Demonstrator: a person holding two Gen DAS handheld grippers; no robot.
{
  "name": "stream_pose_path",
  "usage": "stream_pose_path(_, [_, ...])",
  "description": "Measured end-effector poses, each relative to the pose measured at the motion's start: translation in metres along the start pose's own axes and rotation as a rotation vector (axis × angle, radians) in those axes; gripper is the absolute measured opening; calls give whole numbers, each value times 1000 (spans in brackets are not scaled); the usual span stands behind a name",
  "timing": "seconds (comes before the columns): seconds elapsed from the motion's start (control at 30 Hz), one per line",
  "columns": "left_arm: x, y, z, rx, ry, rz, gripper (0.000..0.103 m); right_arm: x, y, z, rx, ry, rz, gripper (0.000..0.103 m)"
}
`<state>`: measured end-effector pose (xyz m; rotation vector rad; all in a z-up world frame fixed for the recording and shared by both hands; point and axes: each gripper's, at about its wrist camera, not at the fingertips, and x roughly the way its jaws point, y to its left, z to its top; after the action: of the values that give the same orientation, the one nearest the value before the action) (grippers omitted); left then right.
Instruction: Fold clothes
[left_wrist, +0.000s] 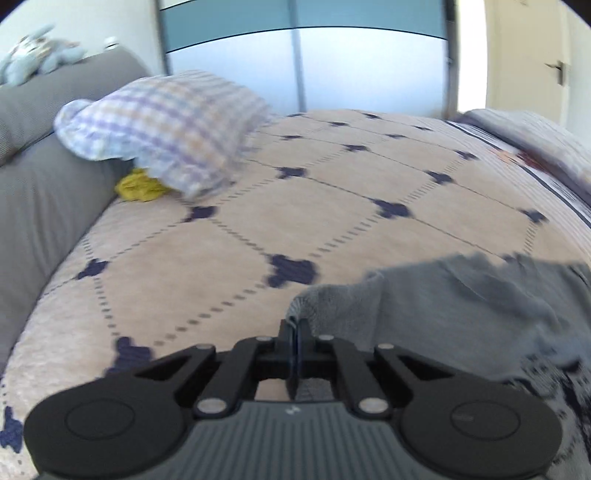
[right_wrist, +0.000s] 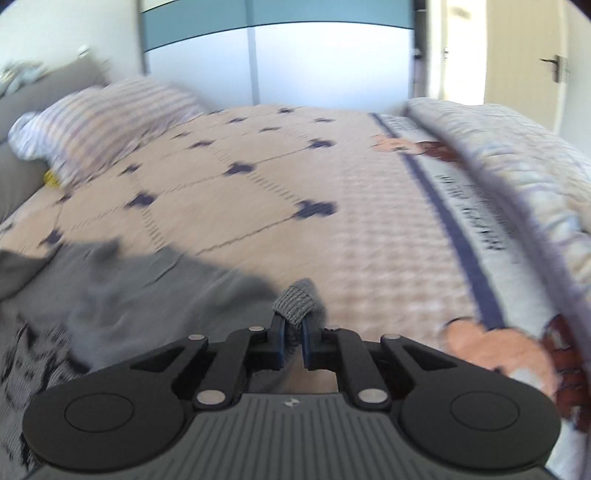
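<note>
A grey knit garment (left_wrist: 454, 306) with a dark pattern at its lower part lies on the beige bedspread (left_wrist: 258, 229). My left gripper (left_wrist: 294, 326) is shut on a ribbed edge of it, the cloth spreading to the right. In the right wrist view the same garment (right_wrist: 140, 288) spreads to the left, and my right gripper (right_wrist: 293, 325) is shut on a ribbed grey cuff (right_wrist: 295, 301) that sticks up between the fingers. Both views are blurred by motion.
A checked pillow (left_wrist: 166, 133) and a yellow cloth (left_wrist: 140, 186) lie at the bed's far left by the grey headboard (left_wrist: 40, 177). A folded quilt (right_wrist: 517, 192) with cartoon print runs along the bed's right side. A wardrobe and a door stand behind.
</note>
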<state>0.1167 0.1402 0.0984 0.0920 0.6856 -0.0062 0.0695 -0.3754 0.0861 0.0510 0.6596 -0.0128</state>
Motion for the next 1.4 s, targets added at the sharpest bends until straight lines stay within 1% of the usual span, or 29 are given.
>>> stream_pose_path(0.07, [6, 24, 11, -48, -5, 27, 2, 3, -18, 13, 14, -5, -34, 9])
stream_pose_path(0.2, [21, 52, 24, -106, -12, 81, 2, 0, -37, 25, 27, -40, -99, 9])
stream_pose_path(0.23, [27, 54, 24, -106, -8, 93, 2, 0, -39, 23, 25, -47, -130, 3])
stream_pose_path(0.3, [38, 56, 22, -110, 13, 112, 2, 1, -45, 19, 26, -53, -187, 4])
stream_pose_path(0.37, [49, 55, 17, -126, 31, 112, 5, 13, -48, 10, 19, -18, -223, 4])
stream_pose_path(0.4, [53, 56, 14, -129, 39, 115, 7, 20, -47, 6, -7, 2, -245, 0])
stream_pose_path(0.43, [55, 58, 10, -137, 43, 135, 7, 24, -45, 0, -29, 18, -251, 0])
stream_pose_path(0.47, [54, 62, 5, -159, 48, 157, 11, 27, -43, -5, -51, 32, -248, 0])
stream_pose_path(0.5, [53, 69, 0, -195, 59, 167, 14, 26, -45, -9, -36, 29, -245, 1])
stream_pose_path(0.53, [48, 75, -5, -242, 76, 162, 25, 19, -50, -12, 18, 26, -220, 4])
stream_pose_path(0.57, [42, 81, -10, -288, 93, 157, 40, 12, -56, -15, 84, 28, -181, 5])
stream_pose_path(0.6, [32, 82, -17, -318, 97, 127, 44, 4, -62, -19, 150, 30, -143, 6])
stream_pose_path(0.63, [18, 80, -25, -331, 99, 73, 48, -4, -68, -22, 215, 32, -105, 9])
stream_pose_path(0.67, [1, 75, -34, -330, 98, 20, 49, -12, -68, -28, 240, 44, -59, 10])
stream_pose_path(0.7, [-16, 69, -44, -329, 97, -34, 52, -22, -64, -35, 243, 60, -10, 20])
stream_pose_path(0.73, [-36, 61, -58, -336, 107, -63, 60, -34, -59, -43, 241, 78, 39, 34])
stream_pose_path(0.77, [-57, 53, -73, -342, 117, -92, 67, -47, -53, -54, 240, 102, 89, 40])
stream_pose_path(0.8, [-76, 45, -90, -359, 141, -137, 68, -59, -48, -66, 241, 130, 139, 47])
stream_pose_path(0.87, [-113, 29, -128, -370, 184, -248, 68, -85, -38, -93, 250, 197, 259, 50])
stream_pose_path(0.9, [-131, 21, -146, -377, 197, -275, 68, -97, -33, -106, 257, 232, 316, 51])
stream_pose_path(0.97, [-156, 7, -178, -378, 233, -314, 68, -119, -26, -132, 297, 295, 397, 51])
stream_pose_path(1.03, [-169, -4, -203, -399, 260, -317, 68, -138, -19, -155, 343, 344, 454, 51])
stream_pose_path(1.07, [-172, -8, -213, -415, 275, -330, 67, -145, -15, -165, 360, 358, 475, 51])
stream_pose_path(1.13, [-177, -15, -222, -454, 273, -358, 67, -159, -5, -181, 390, 375, 507, 51])
stream_pose_path(1.23, [-178, -29, -227, -431, 246, -355, 66, -179, 8, -204, 436, 395, 558, 51])
stream_pose_path(1.27, [-175, -32, -228, -423, 251, -318, 58, -183, 13, -210, 436, 398, 566, 51])
stream_pose_path(1.3, [-172, -33, -231, -426, 254, -291, 54, -186, 20, -214, 417, 403, 555, 49])
stream_pose_path(1.37, [-174, -37, -234, -420, 243, -243, 40, -189, 33, -222, 385, 391, 500, 41])
stream_pose_path(1.4, [-177, -40, -235, -403, 236, -226, 34, -191, 38, -225, 387, 376, 479, 34])
